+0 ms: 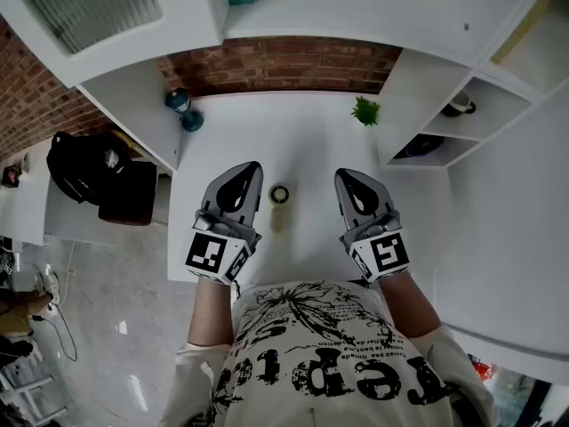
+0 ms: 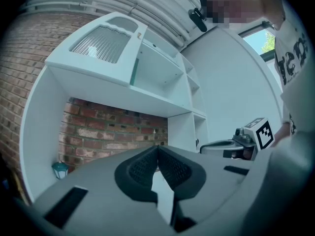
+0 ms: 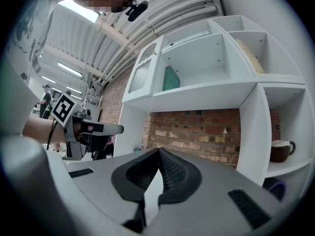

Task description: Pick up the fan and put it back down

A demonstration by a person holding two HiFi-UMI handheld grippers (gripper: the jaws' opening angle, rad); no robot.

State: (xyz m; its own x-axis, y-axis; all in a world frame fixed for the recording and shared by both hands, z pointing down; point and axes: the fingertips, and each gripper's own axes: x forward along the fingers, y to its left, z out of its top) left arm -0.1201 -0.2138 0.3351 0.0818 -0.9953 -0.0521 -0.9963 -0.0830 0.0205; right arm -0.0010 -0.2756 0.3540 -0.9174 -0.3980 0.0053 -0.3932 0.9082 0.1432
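A small pale fan point(image 1: 280, 205), with a round dark-rimmed head and a short handle, rests on the white desk point(image 1: 302, 140) in the head view. It sits between my two grippers and neither touches it. My left gripper point(image 1: 252, 171) is to its left, and my right gripper point(image 1: 343, 178) is to its right. Both are shut with nothing between their pads. In the left gripper view the jaws point(image 2: 157, 149) meet in front of the brick wall. The right gripper view shows its own jaws point(image 3: 158, 152) closed the same way. The fan is out of sight in both gripper views.
A teal lantern point(image 1: 182, 105) stands at the desk's back left and a small green plant point(image 1: 365, 110) at the back right. White shelves on the right hold a mug point(image 1: 460, 105) and a dark bowl point(image 1: 413, 147). A black bag point(image 1: 89, 172) rests on a chair to the left.
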